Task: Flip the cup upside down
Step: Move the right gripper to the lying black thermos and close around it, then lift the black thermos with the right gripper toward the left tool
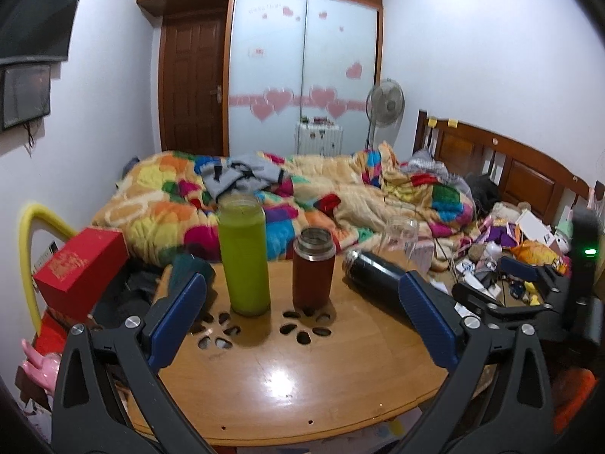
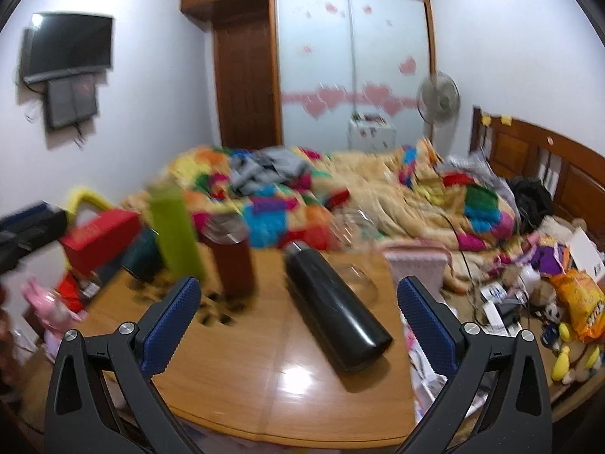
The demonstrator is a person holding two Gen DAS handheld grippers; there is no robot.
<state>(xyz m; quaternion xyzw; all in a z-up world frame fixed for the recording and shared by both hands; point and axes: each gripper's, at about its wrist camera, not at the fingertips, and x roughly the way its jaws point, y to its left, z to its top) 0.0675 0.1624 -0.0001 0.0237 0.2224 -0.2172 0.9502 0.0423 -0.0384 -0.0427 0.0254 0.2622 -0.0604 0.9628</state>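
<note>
Jaws spread, black flask [image 2: 336, 317] lying beside glass cup [image 1: 402, 238]

Clear glass cup [image 2: 353, 249] smeared by blur (upright or tipped unclear).

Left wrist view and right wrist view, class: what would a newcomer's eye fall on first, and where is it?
The tall lime-green bottle stands upright at the far side of the wooden table, with the reddish-brown flask upright just right of it. The black flask lies on its side further right. Behind them, the bright patchwork quilt covers the bed, while both sets of tongs are open and hold nothing.
</note>
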